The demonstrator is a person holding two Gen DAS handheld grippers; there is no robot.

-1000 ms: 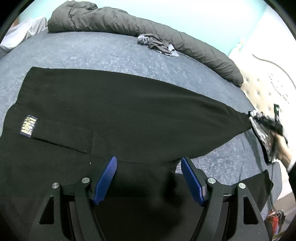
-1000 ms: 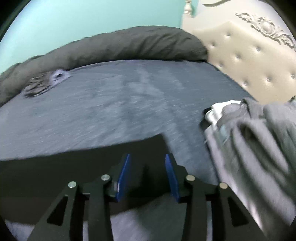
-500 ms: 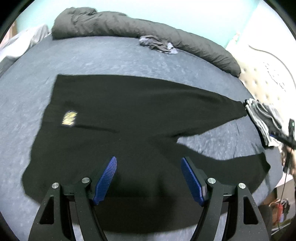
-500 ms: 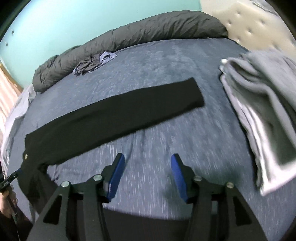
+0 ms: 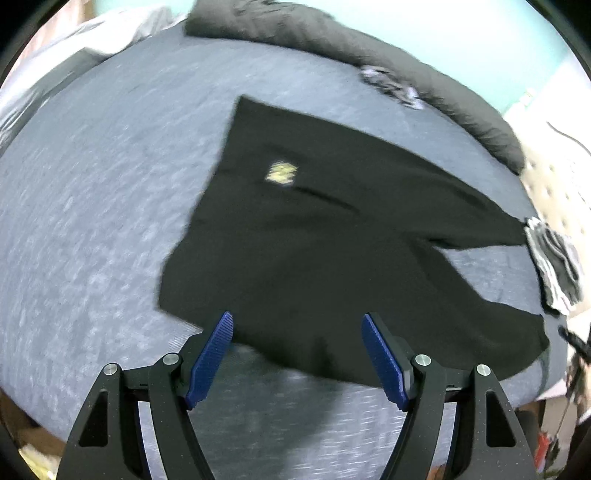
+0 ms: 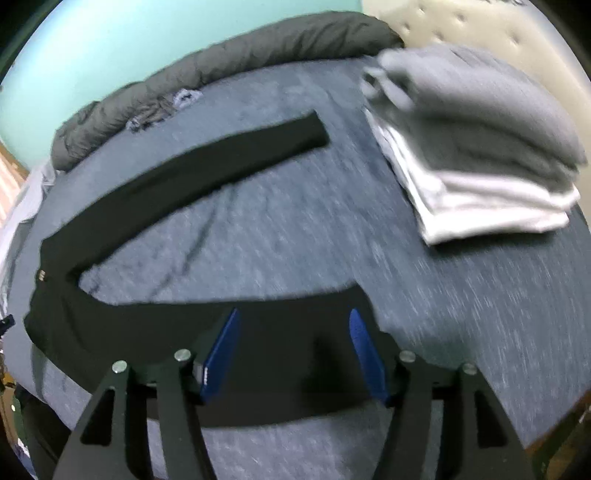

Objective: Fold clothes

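Note:
Black trousers (image 5: 314,229) with a small yellow label (image 5: 281,173) lie flat on the blue-grey bed, legs spread apart. My left gripper (image 5: 297,354) is open above the near edge of the waist end, holding nothing. In the right wrist view the far leg (image 6: 184,173) stretches away to the upper right, and the near leg (image 6: 295,369) runs across under my right gripper (image 6: 293,350). Its jaws are opening. The cloth lies below and between the fingers, and the pads do not press on it.
A stack of folded grey and white clothes (image 6: 472,147) sits by the padded headboard (image 6: 480,22), also seen as the stack (image 5: 557,266) beyond the trouser cuffs. A rolled dark grey duvet (image 5: 351,48) lines the far side, with a small crumpled garment (image 5: 391,83) against it.
Both grippers drew back from the trousers. The left now sees the whole garment, shifted right. The right left the far leg's cuff, hangs over the near leg, jaws wider.

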